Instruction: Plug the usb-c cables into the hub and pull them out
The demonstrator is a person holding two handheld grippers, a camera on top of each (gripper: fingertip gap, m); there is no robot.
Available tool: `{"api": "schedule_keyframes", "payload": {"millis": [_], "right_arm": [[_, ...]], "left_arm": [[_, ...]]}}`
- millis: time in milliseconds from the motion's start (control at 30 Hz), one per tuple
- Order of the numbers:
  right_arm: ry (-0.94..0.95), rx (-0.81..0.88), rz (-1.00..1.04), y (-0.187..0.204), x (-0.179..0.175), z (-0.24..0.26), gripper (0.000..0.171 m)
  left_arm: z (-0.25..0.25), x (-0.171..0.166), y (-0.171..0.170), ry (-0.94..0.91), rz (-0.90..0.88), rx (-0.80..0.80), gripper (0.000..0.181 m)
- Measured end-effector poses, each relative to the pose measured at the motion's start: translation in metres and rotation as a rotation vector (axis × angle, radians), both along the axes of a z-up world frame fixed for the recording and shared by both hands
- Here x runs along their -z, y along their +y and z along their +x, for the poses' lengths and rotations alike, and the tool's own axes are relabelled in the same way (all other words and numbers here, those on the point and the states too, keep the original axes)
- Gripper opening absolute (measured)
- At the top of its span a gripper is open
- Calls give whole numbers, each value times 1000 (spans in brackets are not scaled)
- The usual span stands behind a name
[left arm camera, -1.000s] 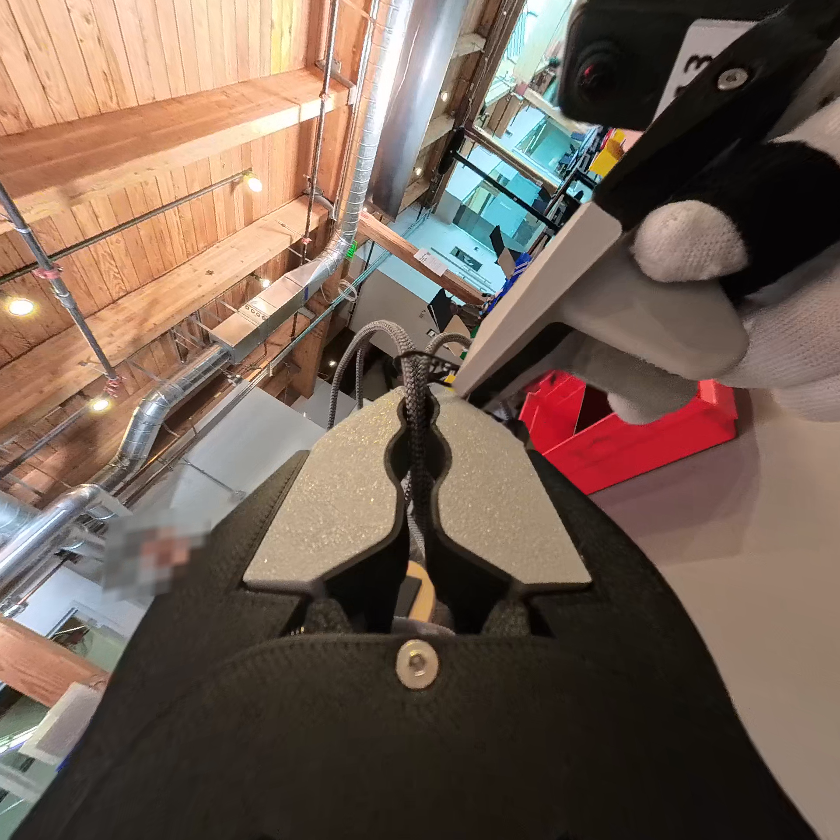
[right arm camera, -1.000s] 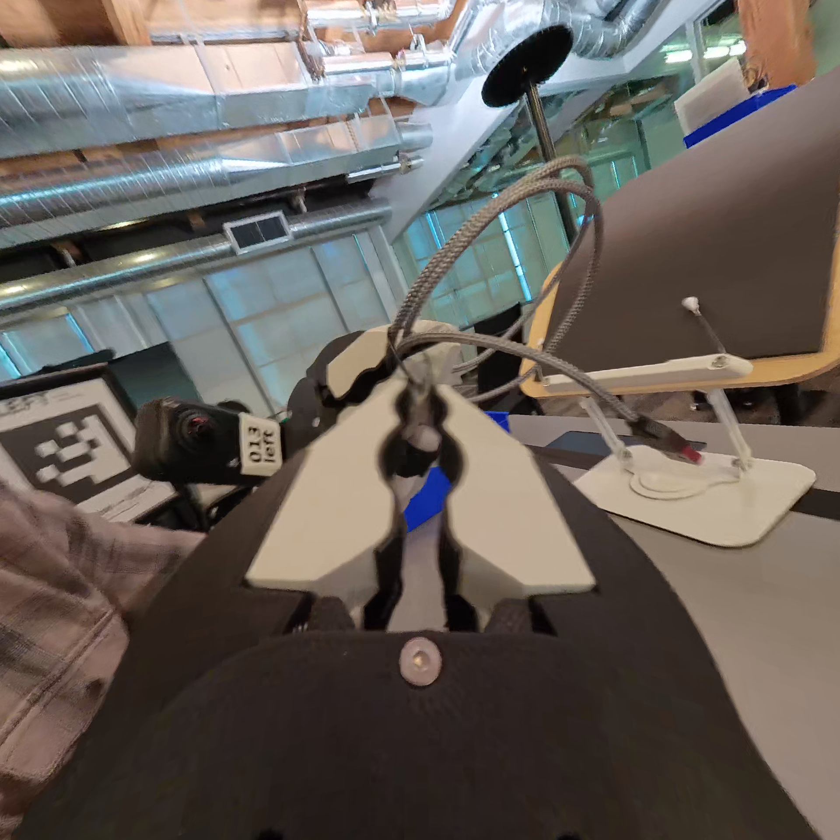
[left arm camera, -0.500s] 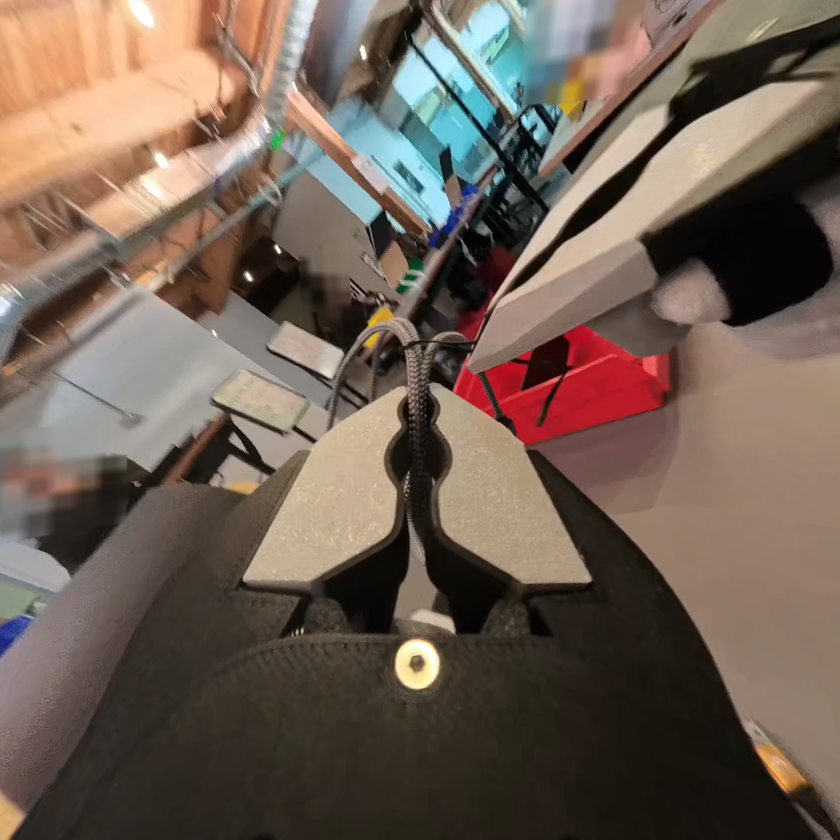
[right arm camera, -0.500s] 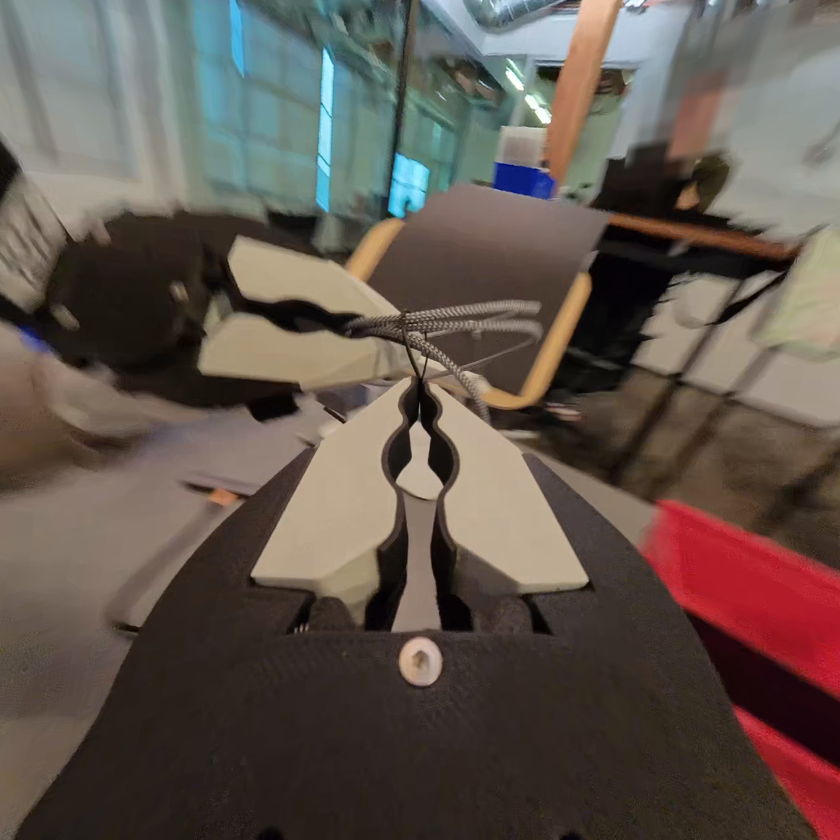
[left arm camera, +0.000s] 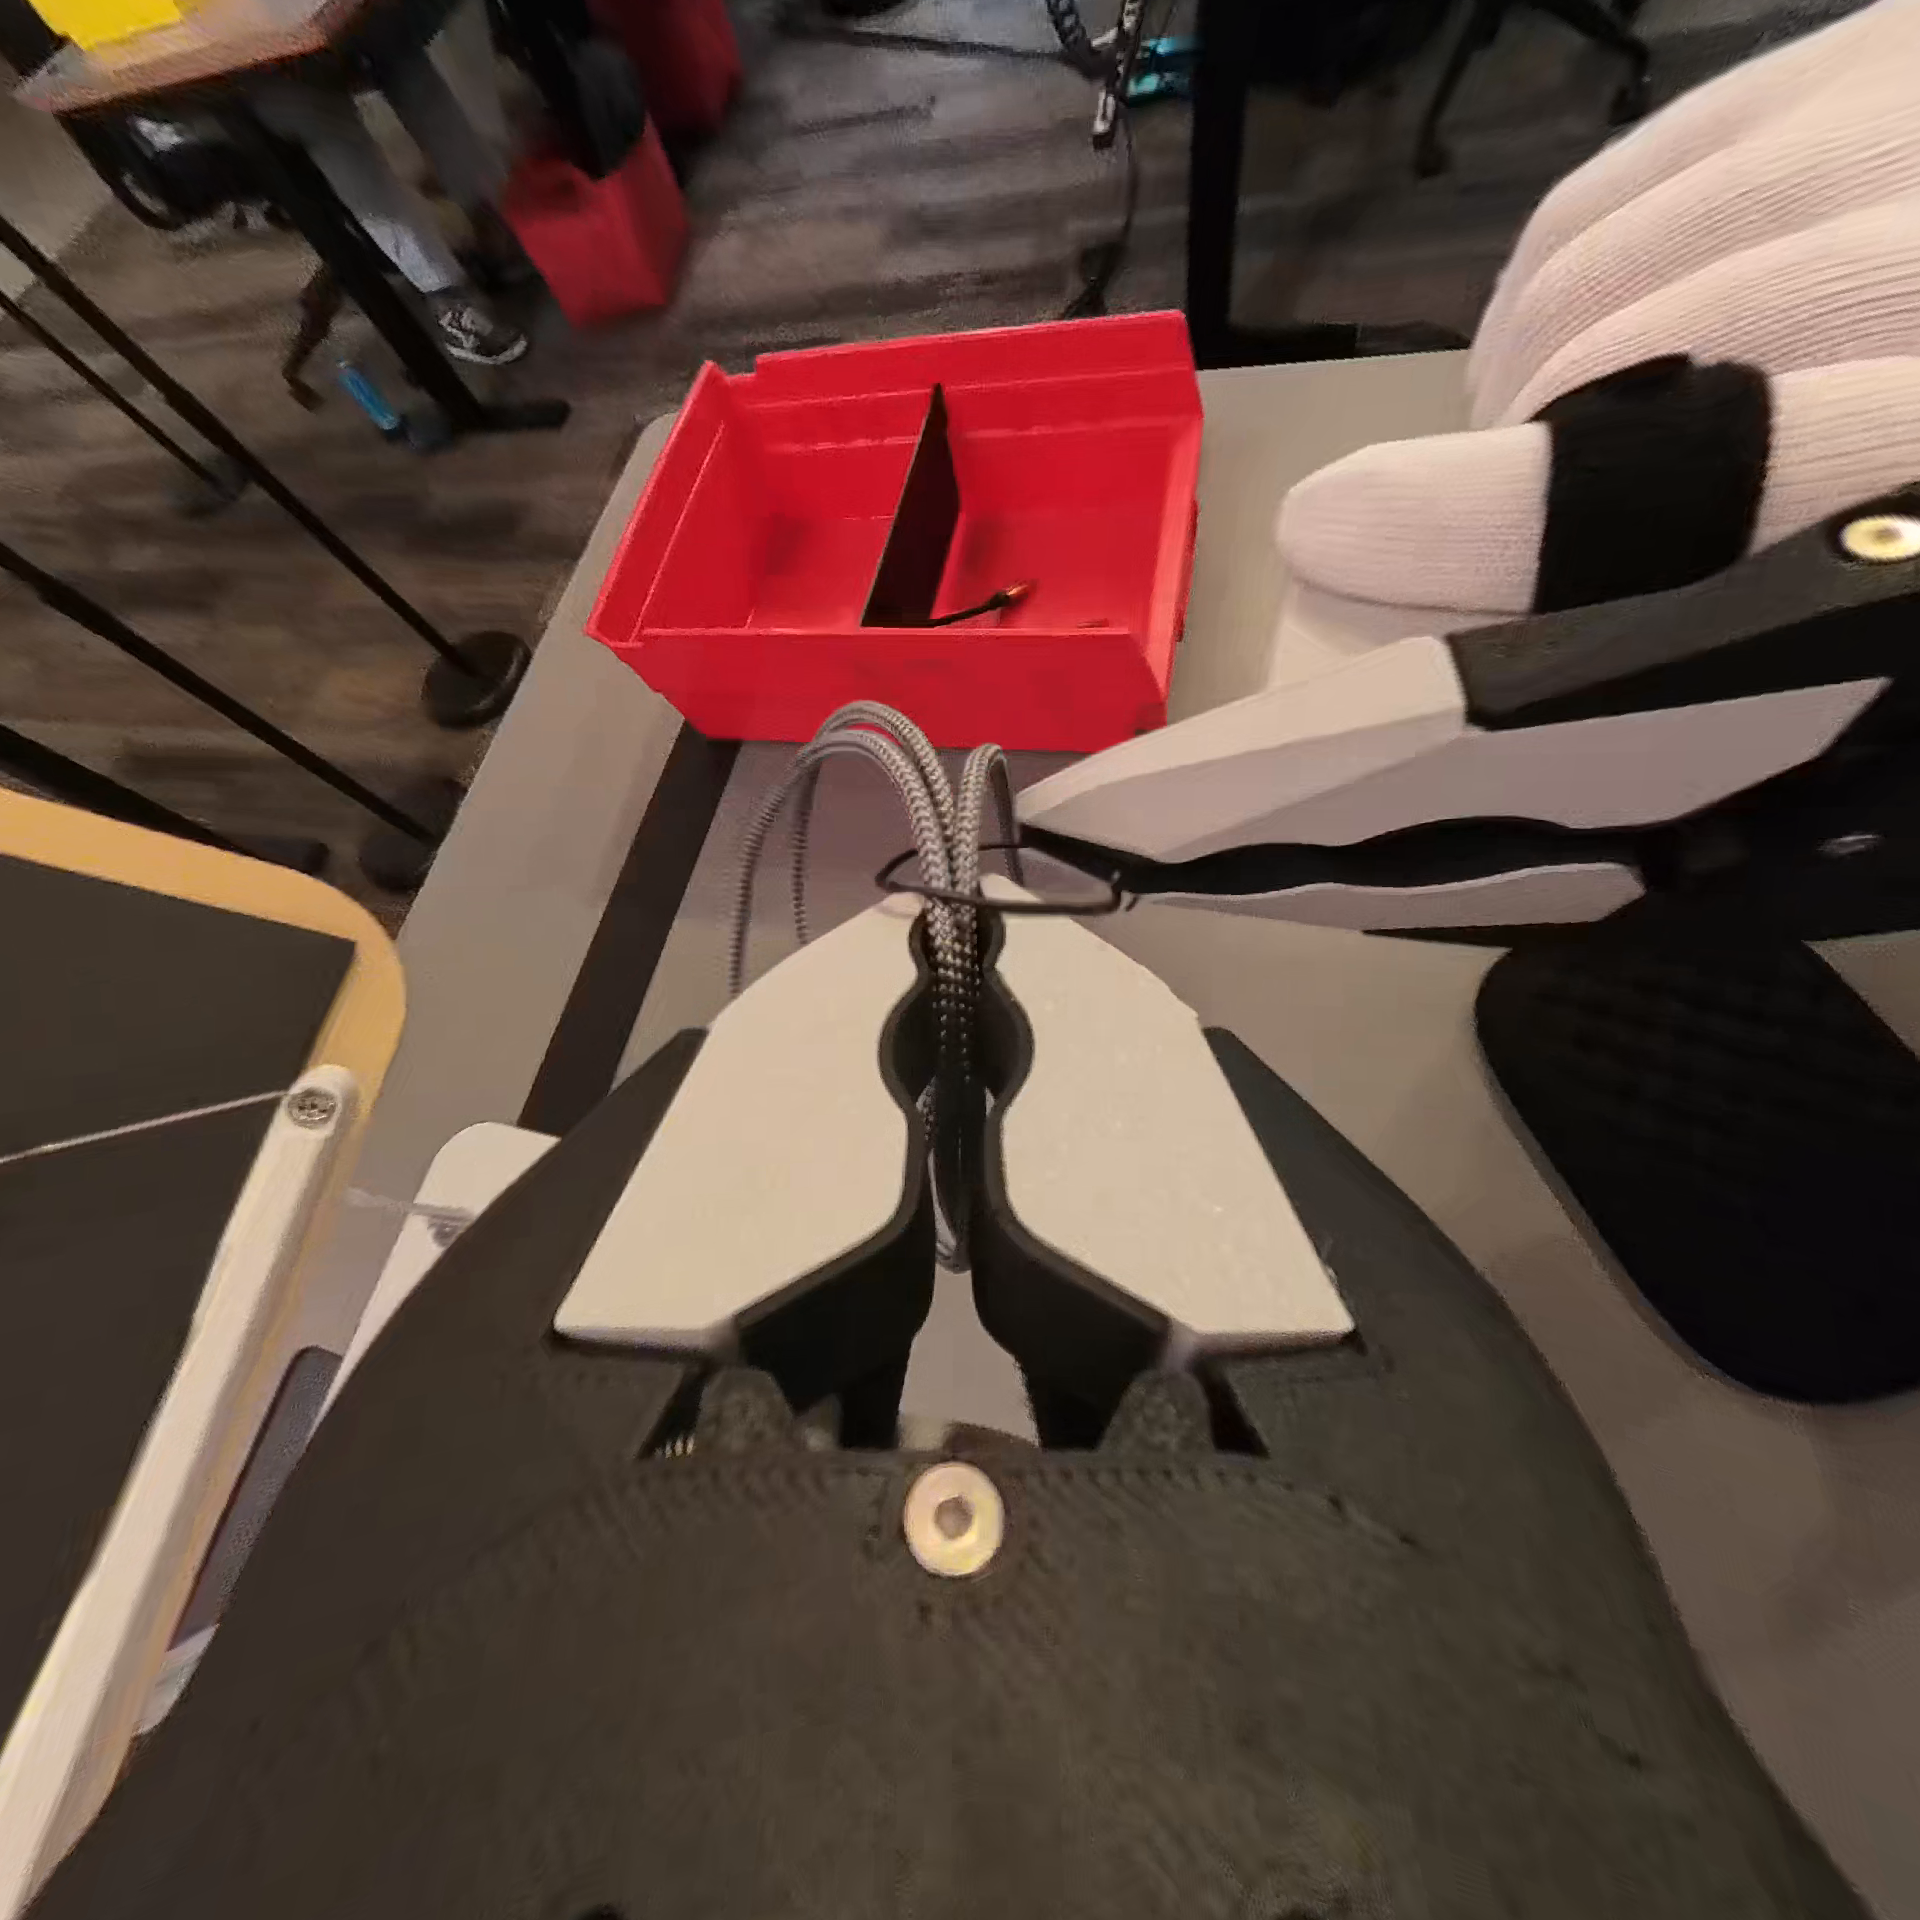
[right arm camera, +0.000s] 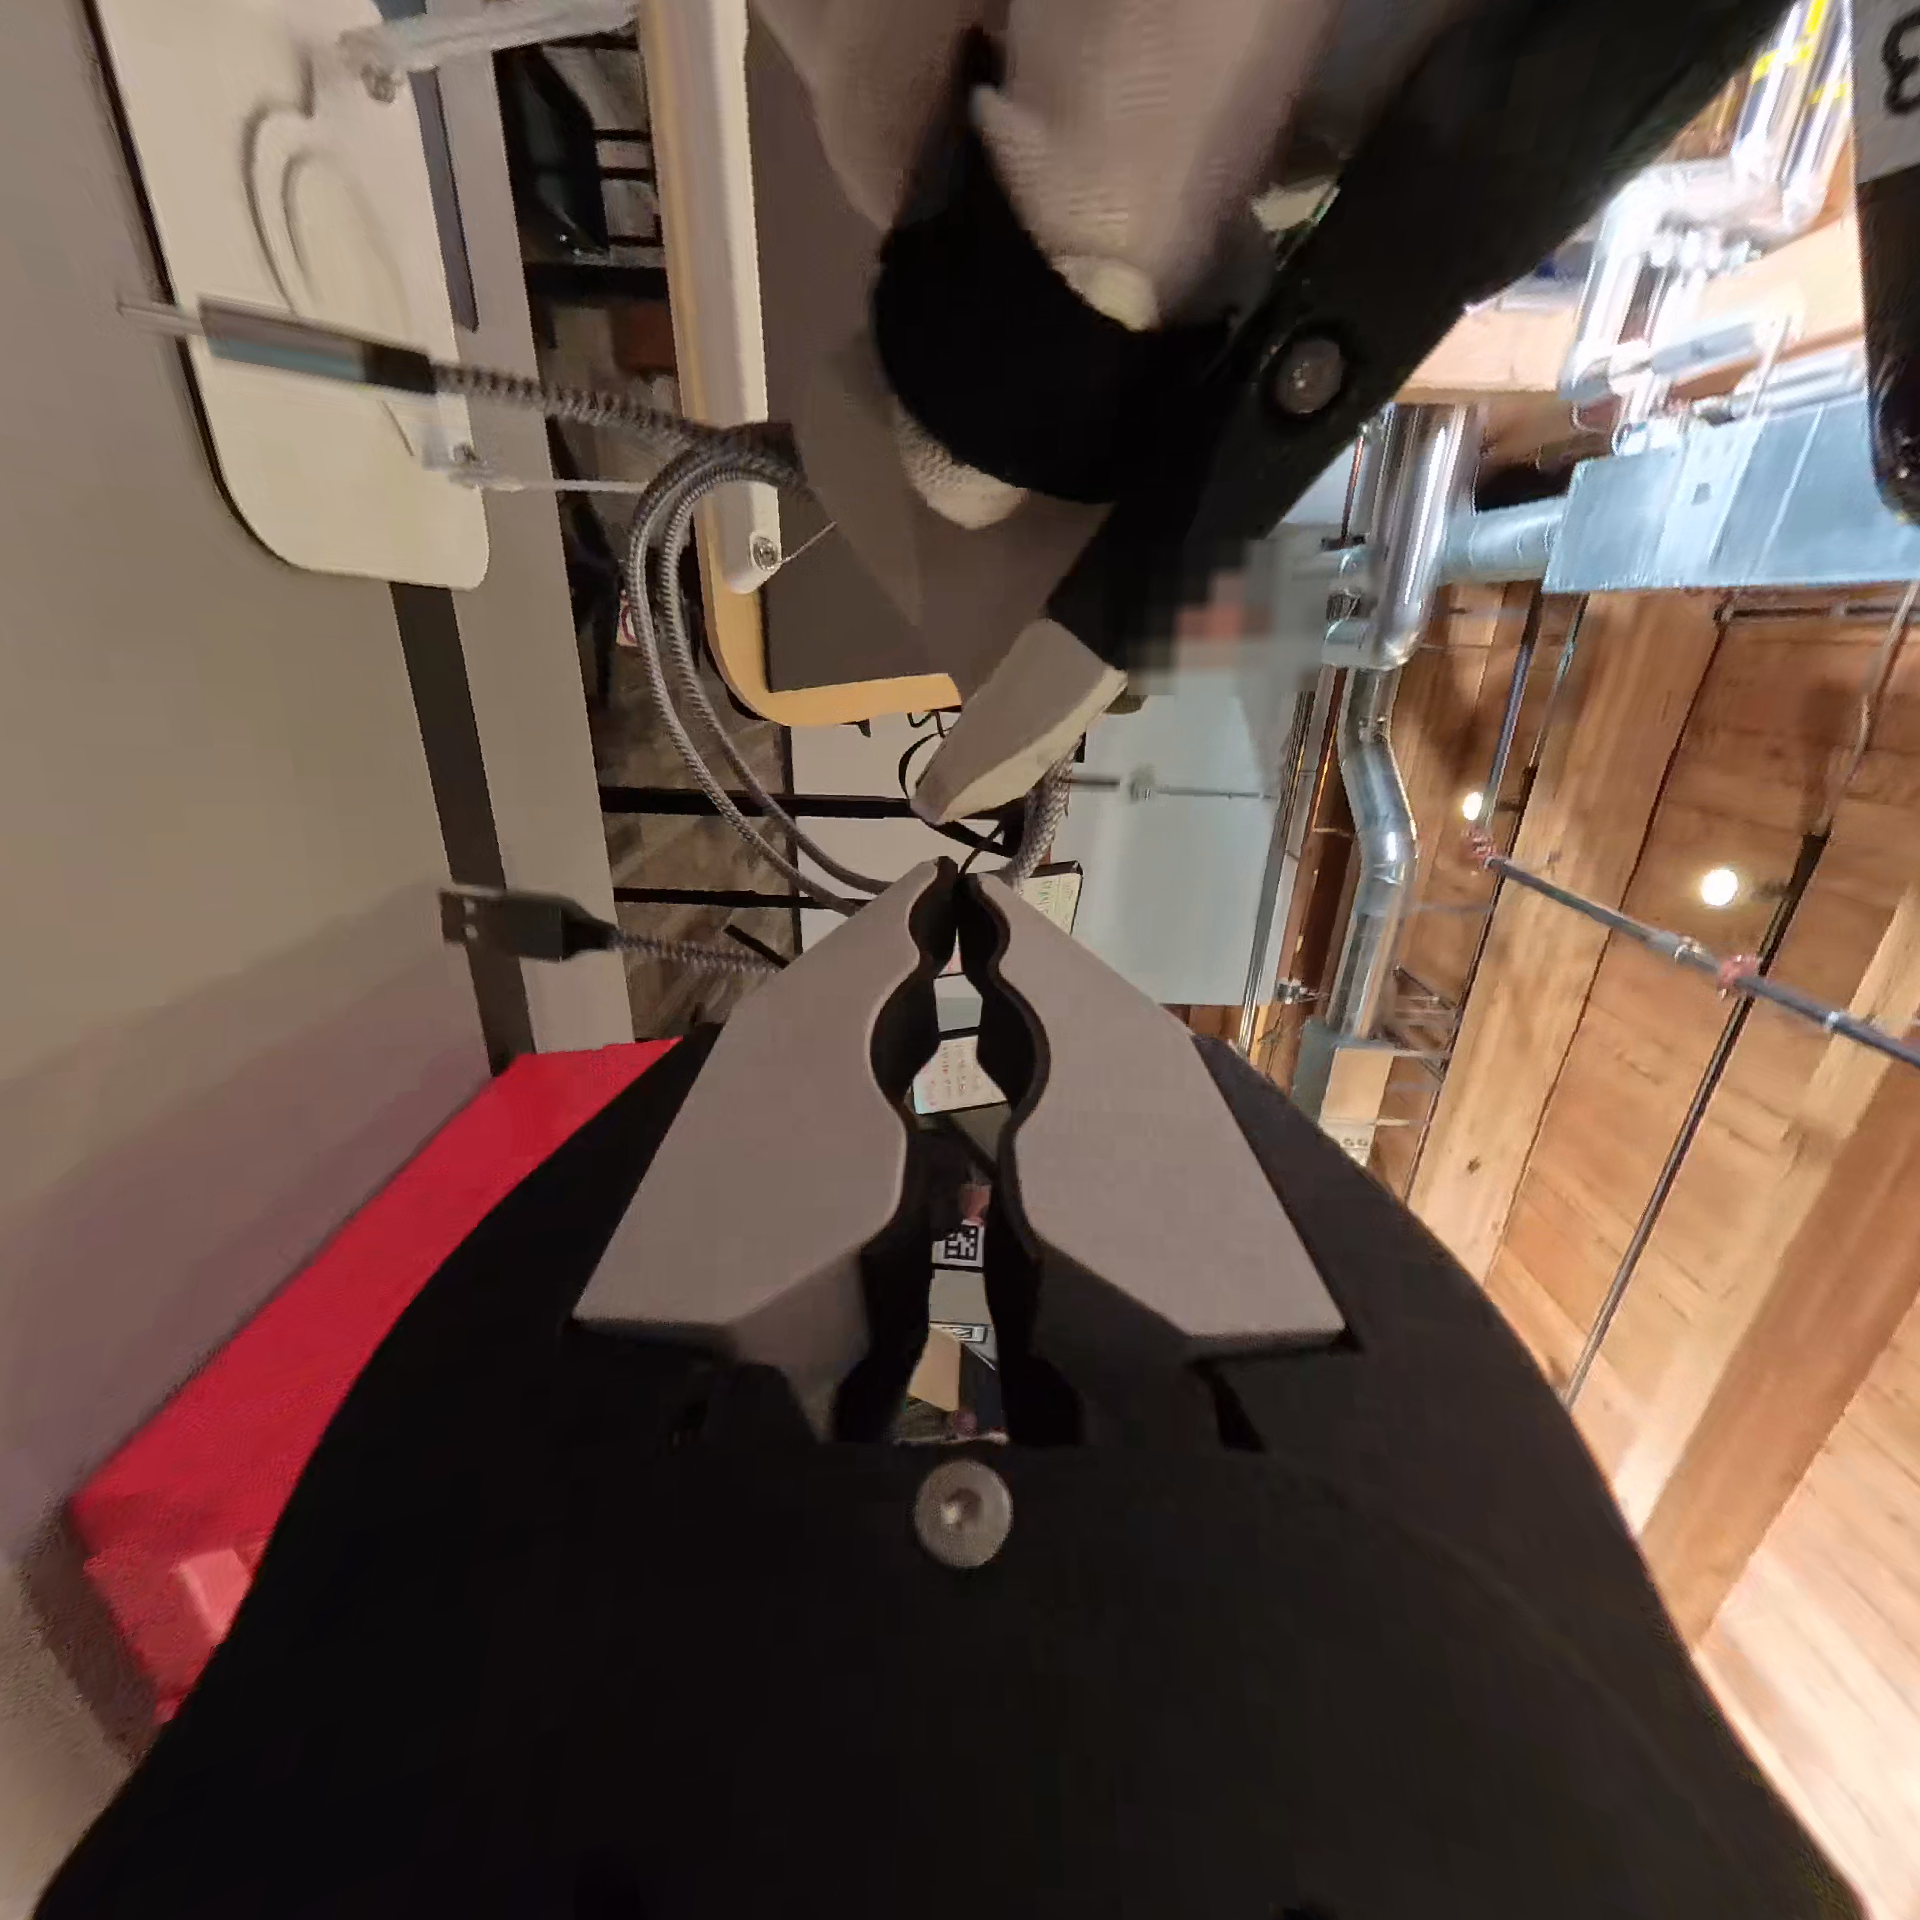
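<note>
Bundle of braided cables [left arm camera: 951, 831] clamped in the left tool [left arm camera: 954, 935], held above the grey surface [left arm camera: 1351, 1039] just short of the red bin [left arm camera: 790, 665]. Thin black tie [left arm camera: 997, 899] looped round the bundle, its end pinched by the closed right tool [right arm camera: 954, 883]. Two plugs [right arm camera: 509, 925] dangling free, no hub clearly visible. Judged early: untying underway, plugging and pulling all left.

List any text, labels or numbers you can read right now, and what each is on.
White sticker on the black camera, right wrist view's top right corner: printed, cut by the frame edge; I don't copy writing.
Square code marker behind the finger gap: pattern only.
Sheet above it: too blurred.
Left wrist view: none.
</note>
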State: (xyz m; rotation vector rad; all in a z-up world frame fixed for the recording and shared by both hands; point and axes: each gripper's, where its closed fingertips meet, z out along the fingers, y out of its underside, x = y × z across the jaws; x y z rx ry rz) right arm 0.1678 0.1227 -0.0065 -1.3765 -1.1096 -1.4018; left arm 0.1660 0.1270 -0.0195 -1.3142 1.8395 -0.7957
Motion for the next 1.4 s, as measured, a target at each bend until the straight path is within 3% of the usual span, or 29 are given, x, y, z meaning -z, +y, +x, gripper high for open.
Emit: {"api": "schedule_keyframes", "payload": {"millis": [100, 300, 367, 467, 633, 833, 933, 1067, 1100, 1267, 1400], "right_arm": [[73, -47, -23, 2, -2, -1, 0], [267, -69, 32, 2, -9, 0, 0], [297, -71, 69, 1, -15, 0, 19], [456, -117, 38, -4, -16, -4, 31], [786, -246, -13, -17, -19, -12, 33], [1393, -496, 7, -44, -49, -15, 41], [1623, -605, -3, -55, -63, -14, 48], [1927, -741, -139, -52, -68, -23, 75], [1977, -763, -168, -51, -67, -24, 72], [2023, -790, -187, -39, -64, -28, 71], [2051, -824, -161, -36, -71, -25, 58]], "left_arm": [[2, -4, 9, -13, 15, -7, 2], [4, -18, 5, -168, 295, -34, 2], [4, -23, 6, -215, 379, -60, 2], [4, -34, 7, -284, 499, -83, 2], [5, -48, 3, -378, 677, -89, 2], [2, -67, -1, -485, 893, -117, 2], [2, -72, -3, -514, 963, -122, 2], [3, -80, -11, -560, 1094, -119, 2], [3, -82, -13, -572, 1117, -118, 2], [5, -83, -19, -580, 1173, -105, 2], [6, -86, -25, -601, 1235, -101, 2]]}}
